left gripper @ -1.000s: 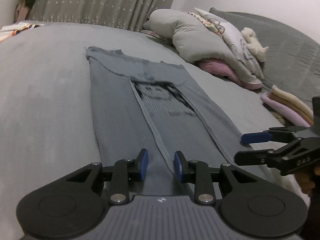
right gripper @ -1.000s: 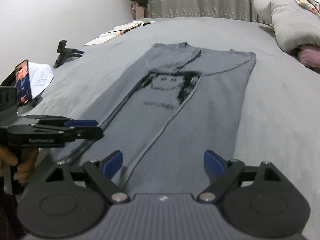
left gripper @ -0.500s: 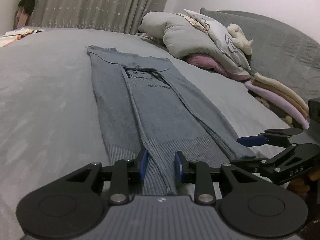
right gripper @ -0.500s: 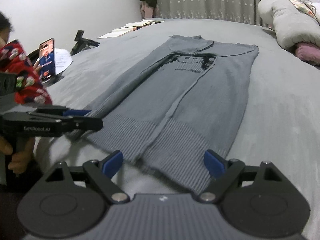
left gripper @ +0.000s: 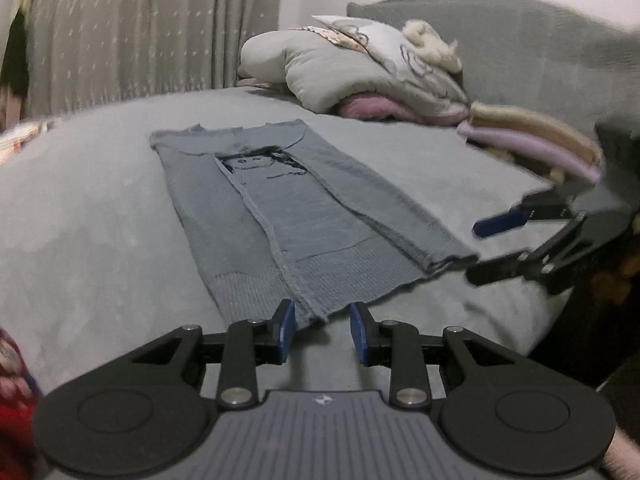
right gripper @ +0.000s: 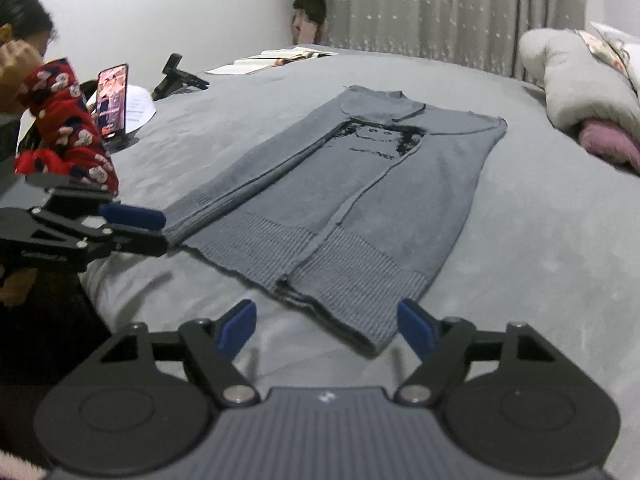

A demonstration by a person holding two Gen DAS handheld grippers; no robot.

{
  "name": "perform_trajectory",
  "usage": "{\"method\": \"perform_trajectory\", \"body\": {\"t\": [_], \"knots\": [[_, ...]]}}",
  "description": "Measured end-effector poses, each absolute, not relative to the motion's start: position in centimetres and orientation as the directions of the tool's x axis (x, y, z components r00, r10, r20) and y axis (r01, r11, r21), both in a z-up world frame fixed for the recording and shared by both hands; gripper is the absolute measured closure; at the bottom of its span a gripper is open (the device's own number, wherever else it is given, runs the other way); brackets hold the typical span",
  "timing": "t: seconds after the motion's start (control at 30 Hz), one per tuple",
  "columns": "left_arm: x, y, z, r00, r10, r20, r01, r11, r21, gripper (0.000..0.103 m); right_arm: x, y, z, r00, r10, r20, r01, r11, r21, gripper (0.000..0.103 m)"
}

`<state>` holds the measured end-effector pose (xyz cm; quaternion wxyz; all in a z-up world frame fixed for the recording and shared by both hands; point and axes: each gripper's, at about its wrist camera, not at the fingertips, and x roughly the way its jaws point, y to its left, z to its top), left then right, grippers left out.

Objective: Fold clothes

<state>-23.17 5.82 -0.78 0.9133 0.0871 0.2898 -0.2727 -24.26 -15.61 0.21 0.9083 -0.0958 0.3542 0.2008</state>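
Left wrist view: the gray sweater (left gripper: 288, 216) lay flat near the bed's (left gripper: 80, 220) front edge. The left gripper (left gripper: 322, 332) fingers were narrow, holding nothing. The right gripper (right gripper: 326, 326) fingers were closing, empty.

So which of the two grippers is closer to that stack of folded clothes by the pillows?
The right gripper: it sits between the sweater and the folded stack. The left gripper is at the sweater's hem, farther away.
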Motion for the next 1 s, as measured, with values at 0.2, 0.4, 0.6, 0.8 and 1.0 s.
{"method": "perform_trajectory", "body": {"t": [0.2,0.4,0.6,0.8,1.0], "knots": [[-23.2,3.2,-1.8,0.698,-0.393,-0.598,0.609,0.766,0.206,0.073,-23.6,-13.7,-1.4,0.67,0.265,-0.694,-0.521,0.833,-0.185,0.044],[-22.8,2.0,-2.6,0.72,-0.383,-0.578,0.629,0.712,0.312,0.085,-22.3,-12.4,-2.1,0.701,0.259,-0.665,-0.553,0.785,-0.278,0.082],[-21.4,2.0,-1.3,0.694,-0.401,-0.598,0.65,0.706,0.281,0.096,-21.5,-11.9,-1.1,0.718,0.252,-0.649,-0.566,0.754,-0.333,0.094],[-17.7,3.2,2.7,0.658,-0.472,-0.587,0.665,0.73,0.157,0.095,-18.3,-13.0,2.1,0.725,0.284,-0.628,-0.564,0.767,-0.305,0.094],[-11.0,4.1,4.0,0.65,-0.501,-0.571,0.621,0.784,0.019,0.095,-12.5,-14.8,2.9,0.715,0.312,-0.626,-0.538,0.818,-0.206,0.094]]}}
